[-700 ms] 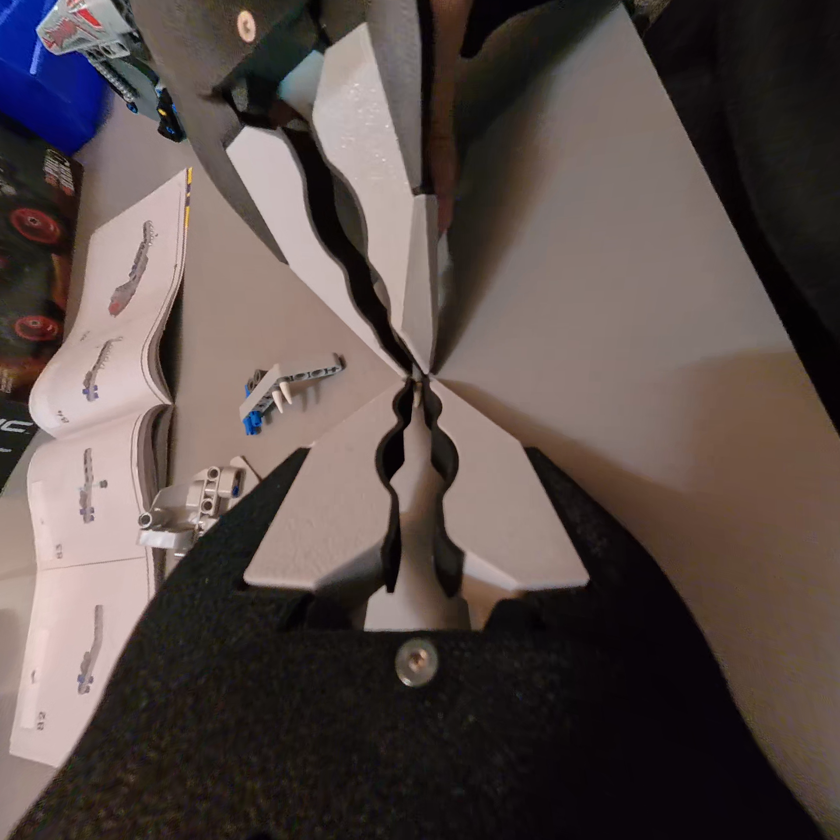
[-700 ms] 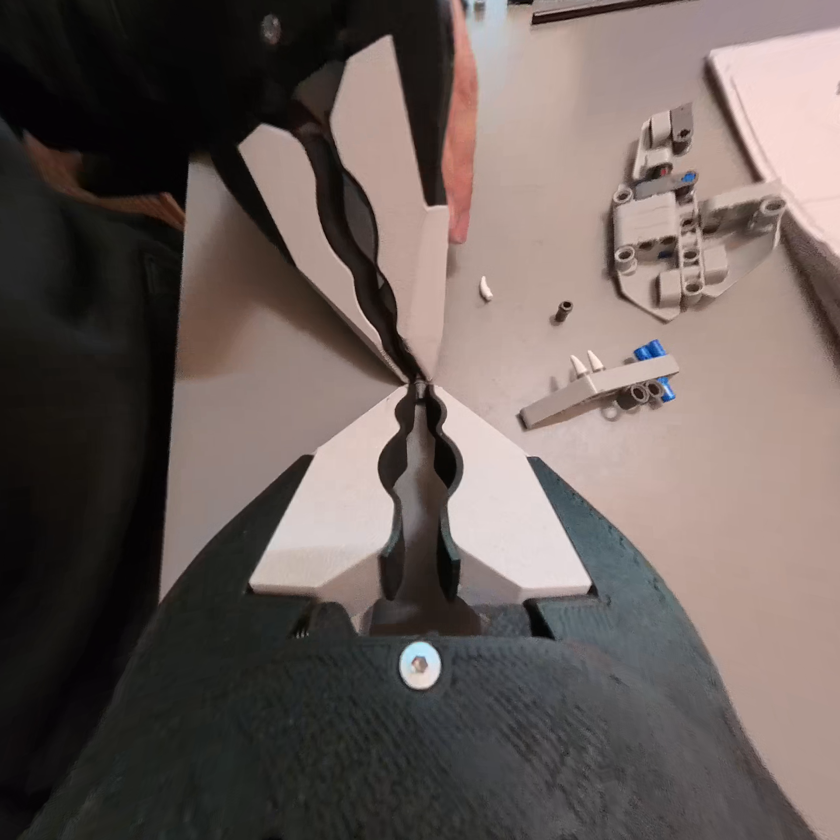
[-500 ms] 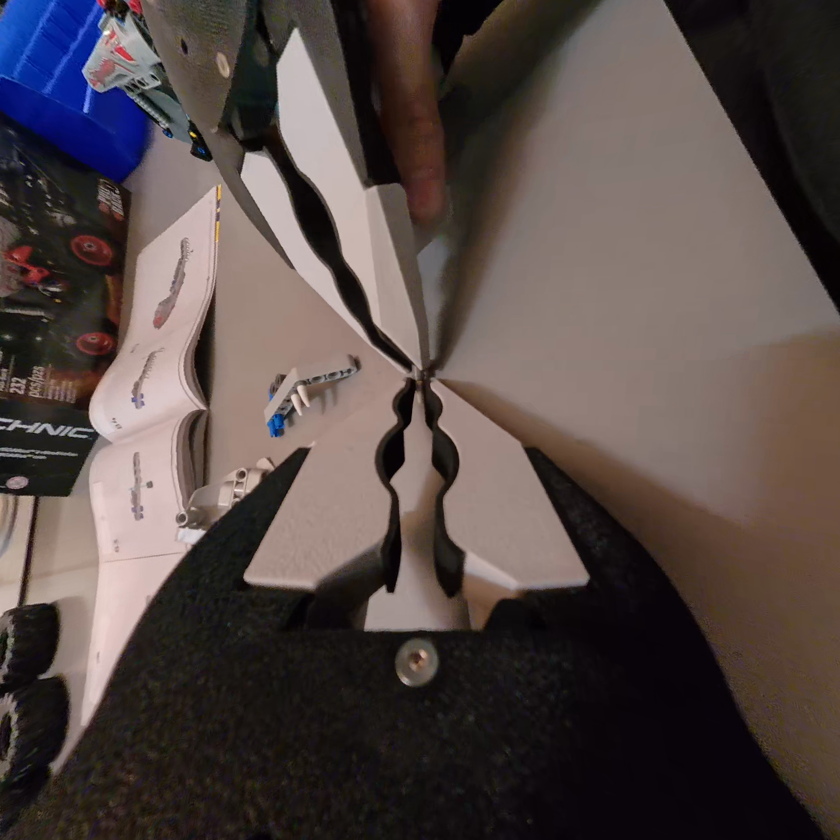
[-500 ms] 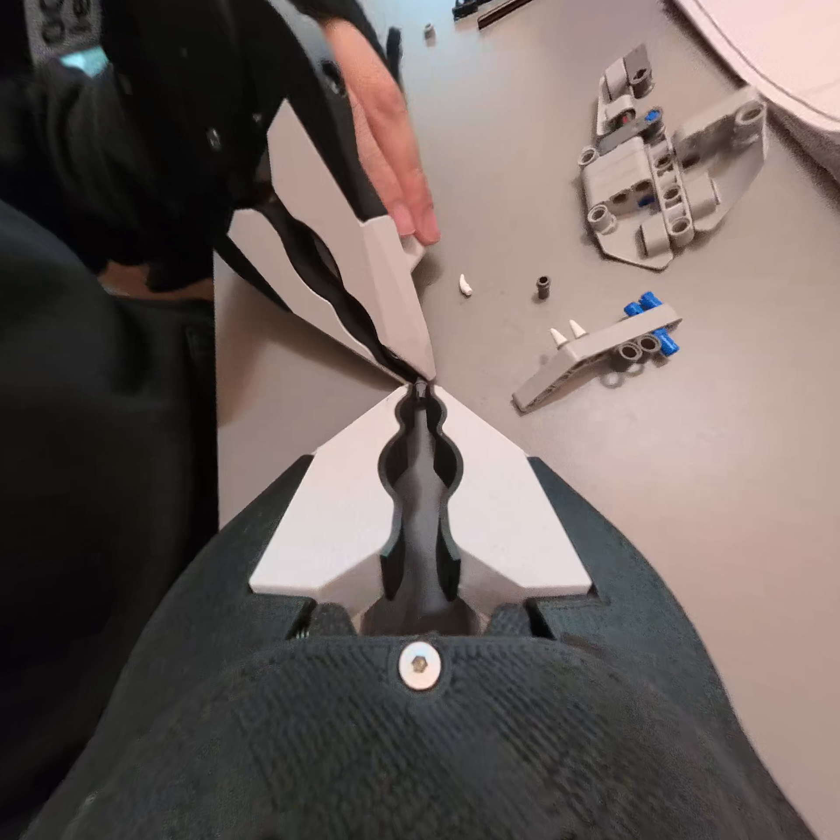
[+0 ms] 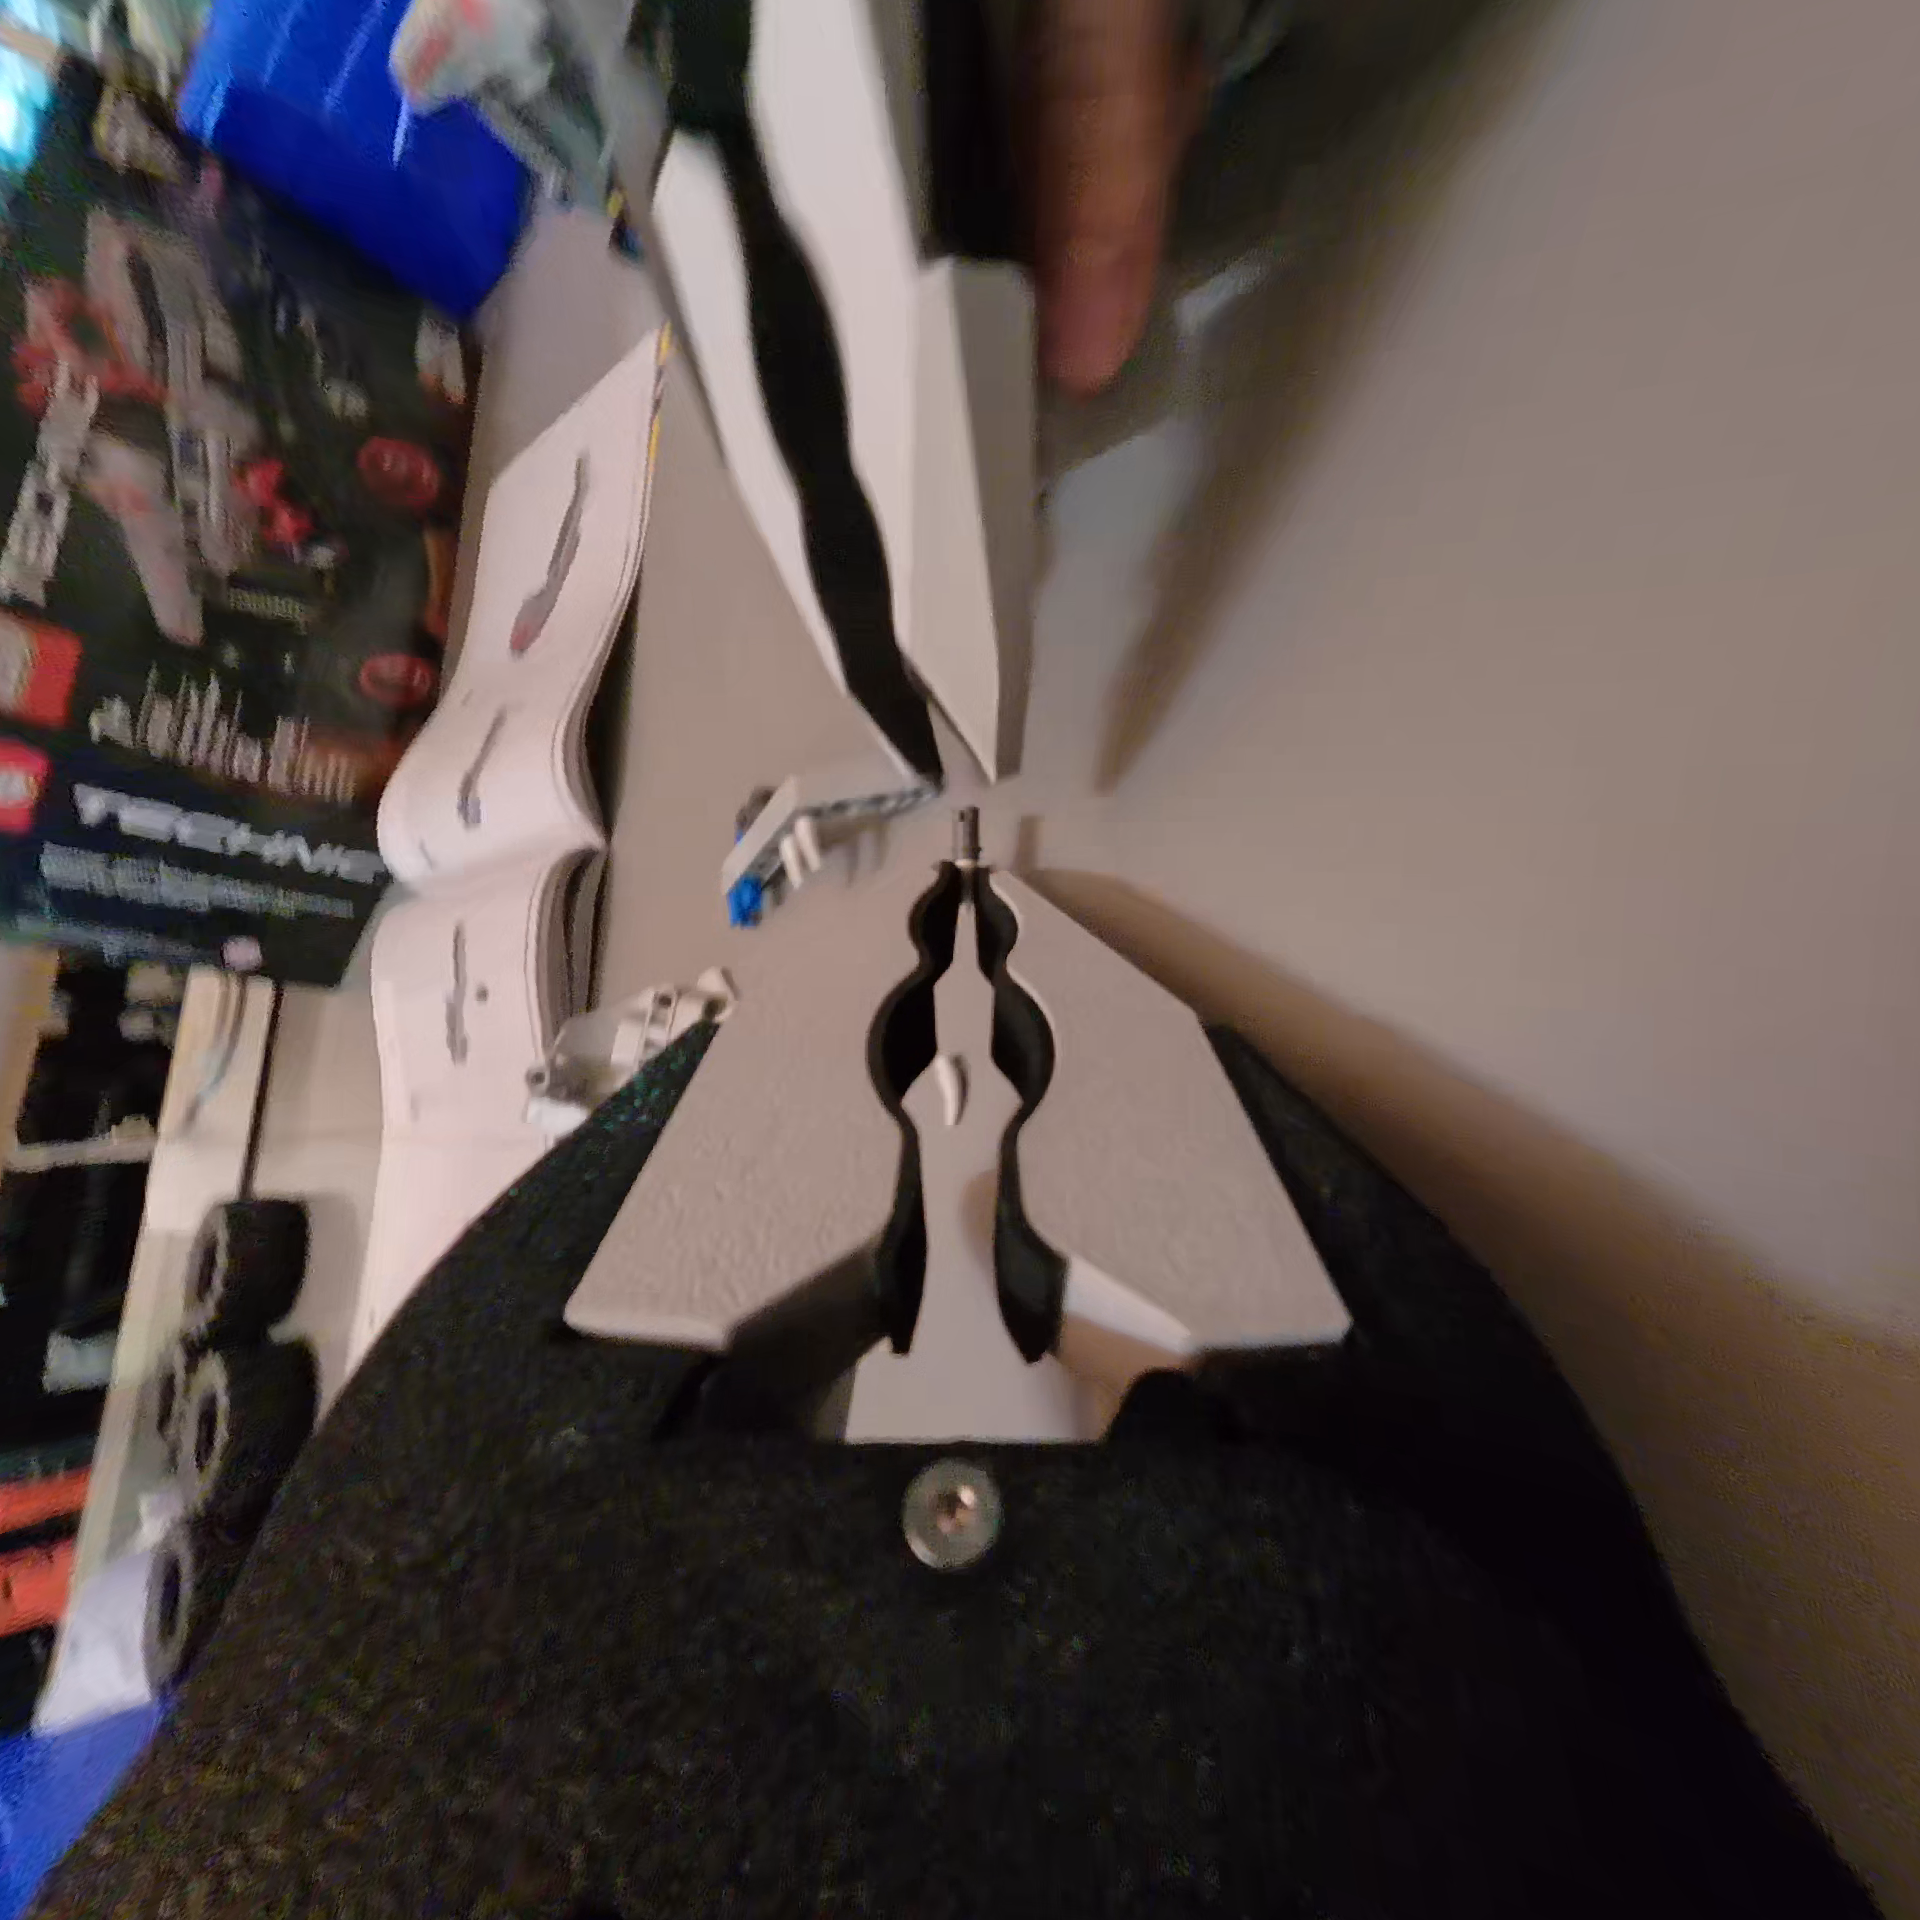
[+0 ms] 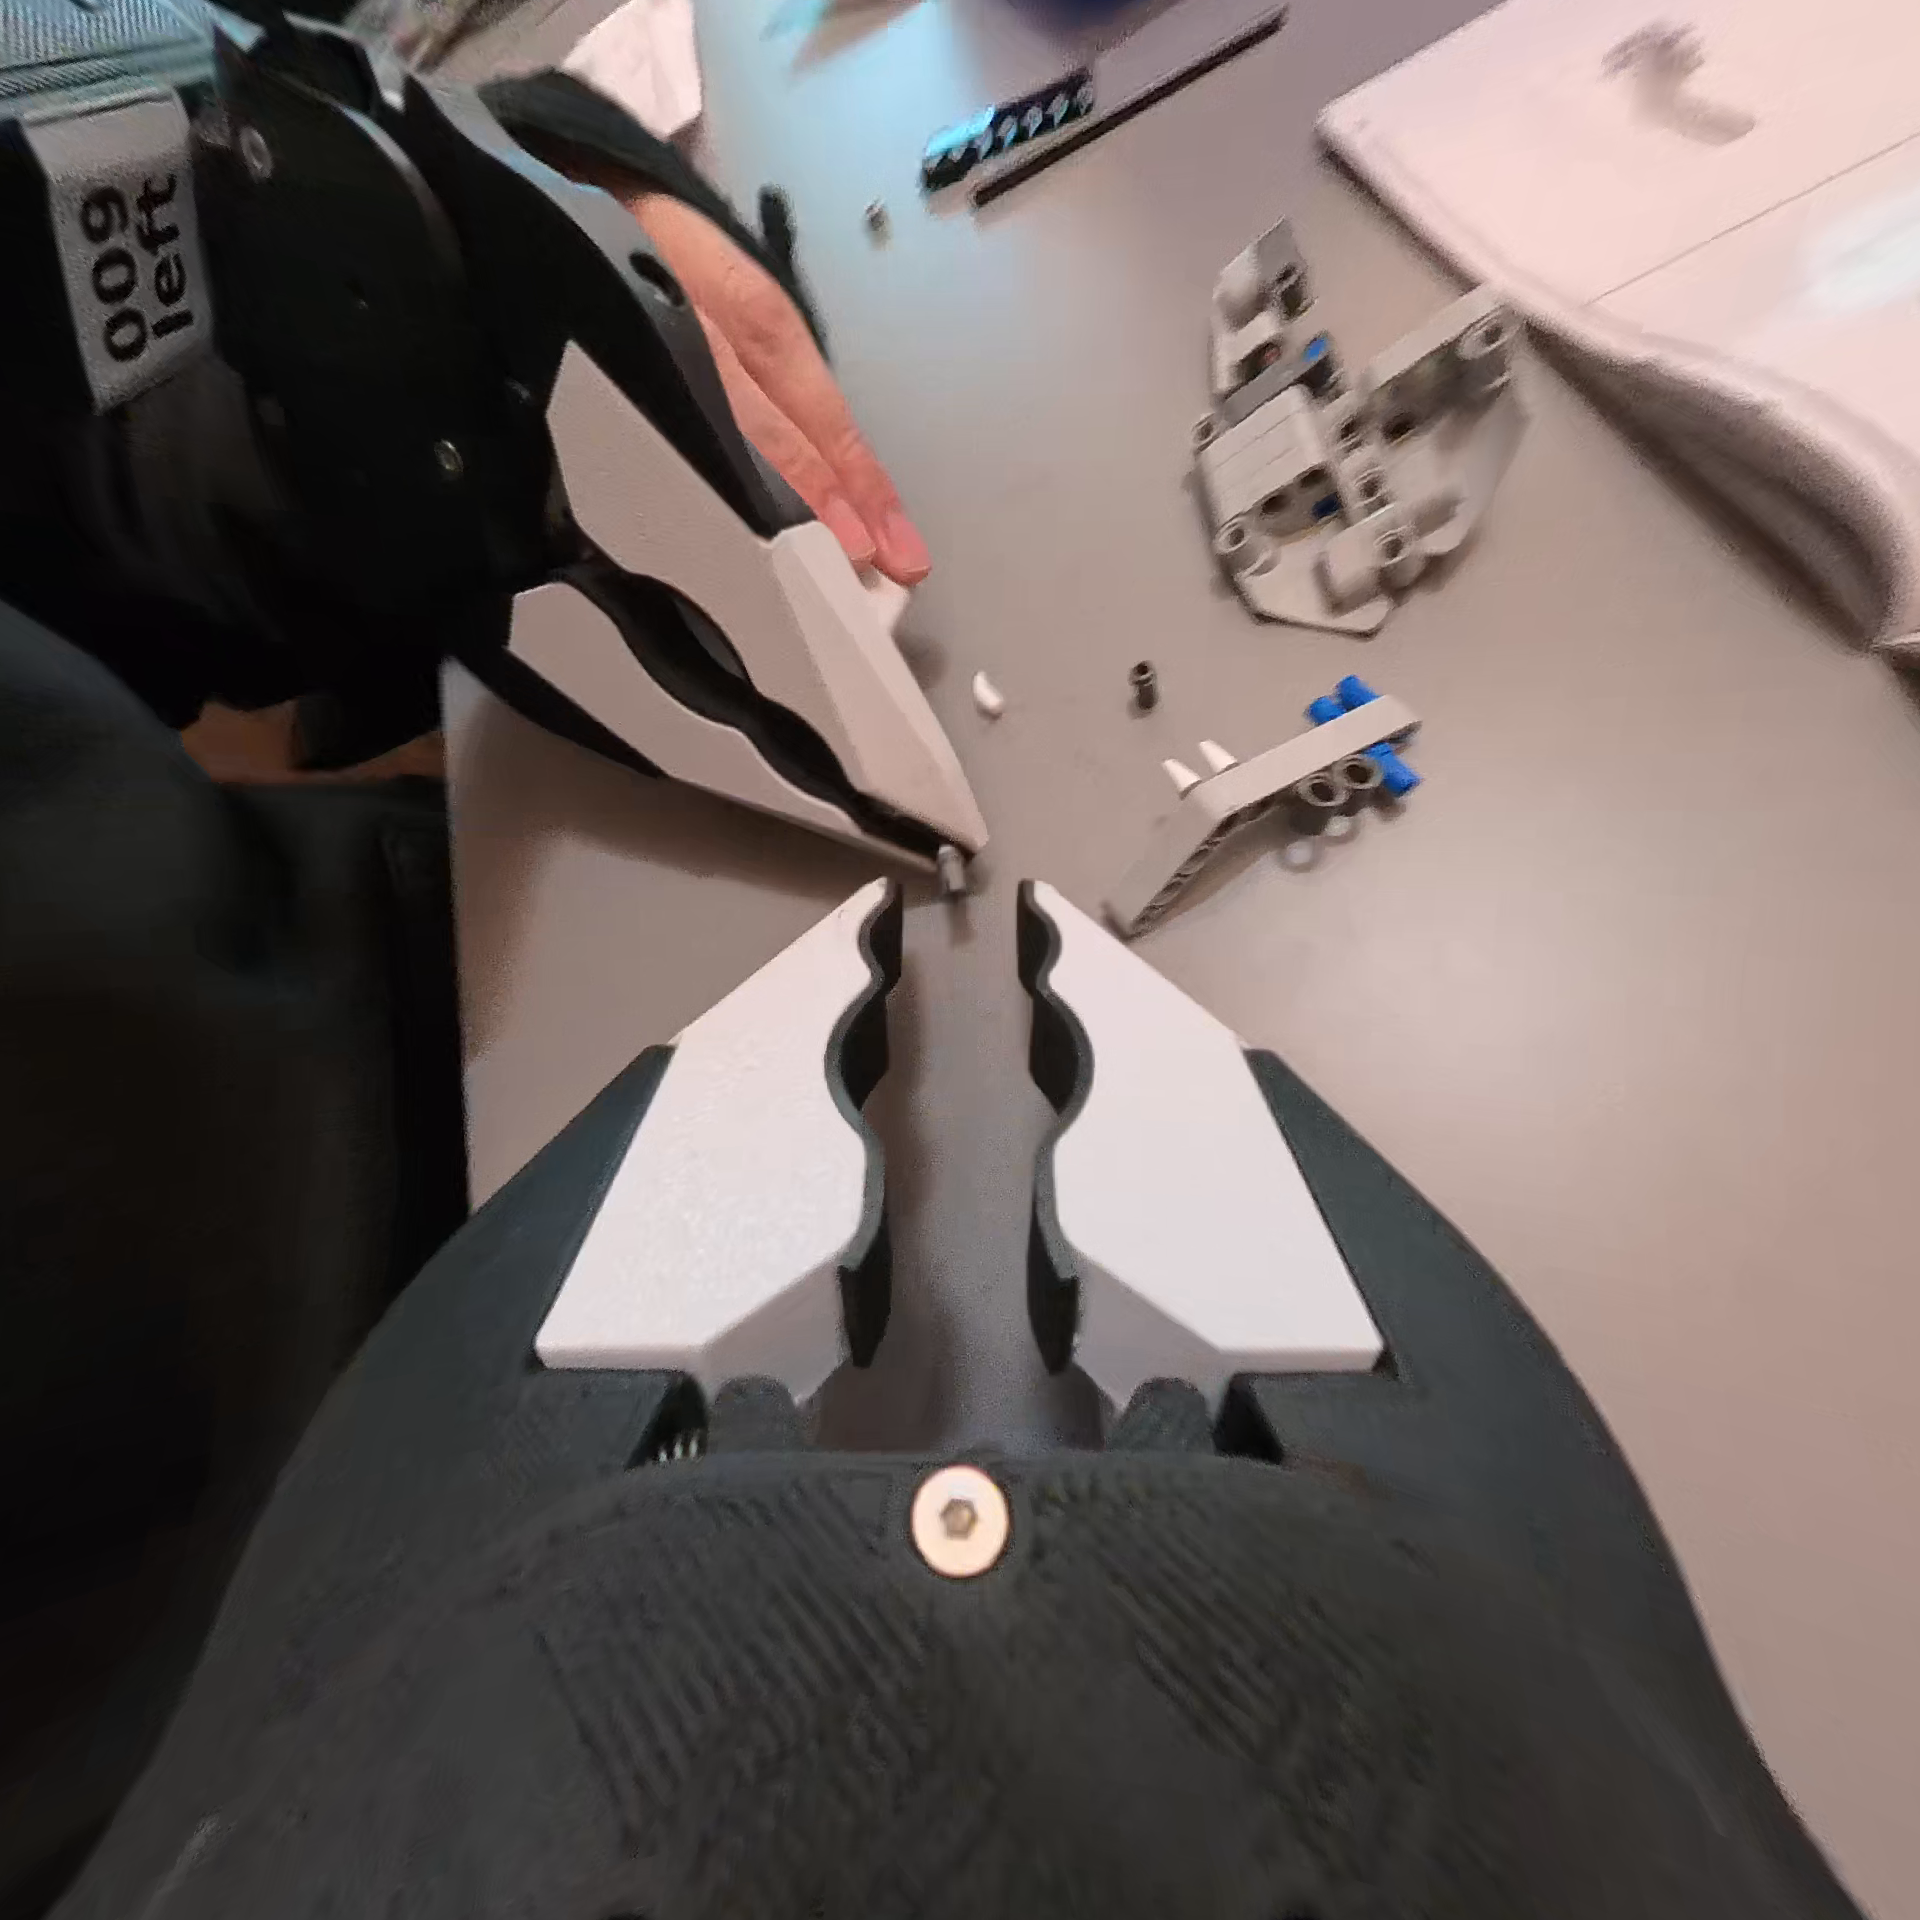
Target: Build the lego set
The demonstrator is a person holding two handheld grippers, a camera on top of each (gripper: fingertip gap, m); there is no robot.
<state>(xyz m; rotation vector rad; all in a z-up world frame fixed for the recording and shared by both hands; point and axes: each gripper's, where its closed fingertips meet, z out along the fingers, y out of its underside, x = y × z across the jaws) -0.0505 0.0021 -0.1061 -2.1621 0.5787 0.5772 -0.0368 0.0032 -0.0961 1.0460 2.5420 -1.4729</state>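
1. The left gripper (image 5: 968,868) has its tips pinched on a small dark grey pin (image 5: 967,831), which sticks out just past them; in the right wrist view the same pin (image 6: 950,868) sits at that gripper's (image 6: 951,842) tips.
2. The right gripper (image 6: 954,899) stands with its jaws apart and nothing between them, its tips just beside the pin.
3. On the grey table (image 6: 1455,1143) lies a light grey beam (image 6: 1262,795) carrying two white teeth and blue pins.
4. A loose white tooth (image 6: 987,693) and a short dark bush (image 6: 1144,684) lie near the beam, apart from each other.
5. Farther off rests a larger grey sub-assembly (image 6: 1351,457), next to the open instruction booklet (image 6: 1662,208).
6. In the left wrist view, the set's dark box (image 5: 197,520) lies flat beside the booklet (image 5: 499,727); a blue bin (image 5: 353,135) at the top edge holds blurred parts that cannot be told apart.
7. Black tyres (image 5: 223,1392) sit near the left edge.
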